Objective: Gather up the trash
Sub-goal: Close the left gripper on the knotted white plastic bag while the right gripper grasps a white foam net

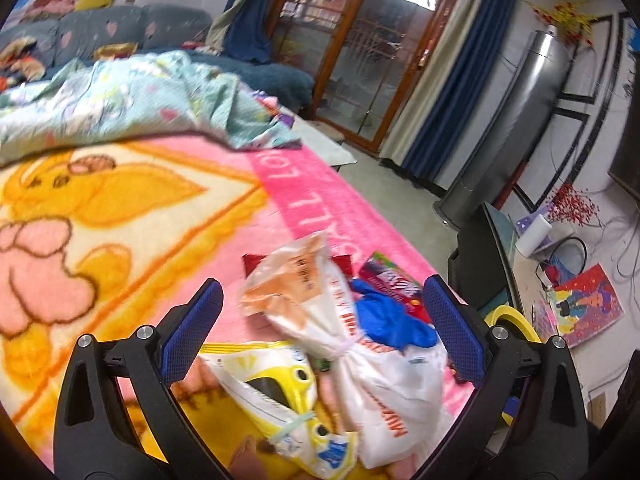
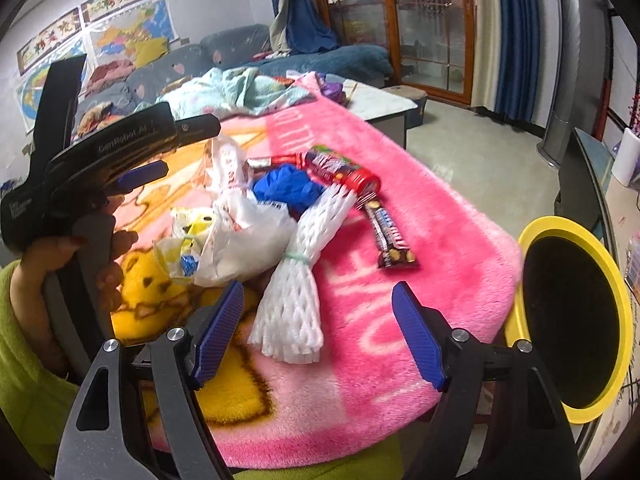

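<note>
Left wrist view: left gripper (image 1: 322,304) jaws spread wide, nothing clamped, blue pads either side of the trash pile on the pink blanket (image 1: 304,184). Between the pads lie a white plastic bag (image 1: 372,380) with red print, a yellow-and-white wrapper (image 1: 280,384) near-left of it, and a crumpled blue glove (image 1: 390,320) on the right, just short of the right pad. A red snack tube (image 1: 390,276) sits just beyond the glove. Yellow bin rim (image 1: 516,320) shows behind the right finger, off the blanket's right edge. A teal quilt (image 1: 120,96) is bunched at the far left; view is a bit blurred. Right wrist view: right gripper (image 2: 318,312) also wide open, holding nothing, hovering over the near part of the blanket (image 2: 400,216). A bundle of white foam netting (image 2: 296,292) tied with a green band lies just beyond the left pad, between the fingers' line. Farther: the white bag (image 2: 240,232), blue glove (image 2: 288,188), red tube (image 2: 340,168) and a chocolate bar wrapper (image 2: 390,236) to the right. The yellow-rimmed bin (image 2: 618,320), dark inside, stands at right beside the blanket edge. At left a hand (image 2: 100,256) with a green sleeve grips the left gripper's handle.
</note>
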Action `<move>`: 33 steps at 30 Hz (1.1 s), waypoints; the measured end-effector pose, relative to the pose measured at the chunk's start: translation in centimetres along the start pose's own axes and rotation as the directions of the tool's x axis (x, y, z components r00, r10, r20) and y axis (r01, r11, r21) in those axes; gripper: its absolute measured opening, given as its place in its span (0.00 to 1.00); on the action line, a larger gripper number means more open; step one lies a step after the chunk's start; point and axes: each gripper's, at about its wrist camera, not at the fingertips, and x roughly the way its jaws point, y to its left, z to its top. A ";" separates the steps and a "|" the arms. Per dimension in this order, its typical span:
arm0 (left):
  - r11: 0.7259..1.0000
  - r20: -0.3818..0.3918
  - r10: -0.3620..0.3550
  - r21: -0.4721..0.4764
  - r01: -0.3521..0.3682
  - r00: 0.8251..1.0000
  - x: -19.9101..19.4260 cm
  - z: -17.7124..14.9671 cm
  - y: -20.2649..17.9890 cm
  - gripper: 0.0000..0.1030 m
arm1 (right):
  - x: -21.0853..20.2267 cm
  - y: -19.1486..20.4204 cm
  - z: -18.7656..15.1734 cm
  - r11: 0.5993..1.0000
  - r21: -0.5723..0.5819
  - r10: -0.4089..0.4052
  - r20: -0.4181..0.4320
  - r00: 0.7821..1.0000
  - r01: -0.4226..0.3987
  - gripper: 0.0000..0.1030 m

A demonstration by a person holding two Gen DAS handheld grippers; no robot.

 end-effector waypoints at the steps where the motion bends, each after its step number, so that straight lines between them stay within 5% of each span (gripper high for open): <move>1: 1.000 -0.009 -0.003 -0.016 0.003 1.000 0.2 0.0 0.5 0.89 | 0.3 0.2 -0.1 1.000 -0.011 0.004 -0.008 1.000 -0.004 0.72; 13: 0.990 -0.110 -0.091 -0.113 0.079 0.990 2.7 -0.9 1.7 0.86 | 3.8 1.1 0.0 0.998 -0.041 0.035 -0.083 0.996 -0.039 0.71; 24: 0.976 -0.163 -0.143 -0.187 0.111 0.976 4.1 -1.8 2.8 0.64 | 4.8 1.4 -0.5 0.997 -0.070 0.030 -0.092 0.995 -0.037 0.33; 33: 0.963 -0.184 -0.196 -0.220 0.154 0.963 4.3 -1.9 3.0 0.40 | 4.3 1.3 -0.5 0.996 -0.082 0.030 -0.085 0.996 -0.037 0.25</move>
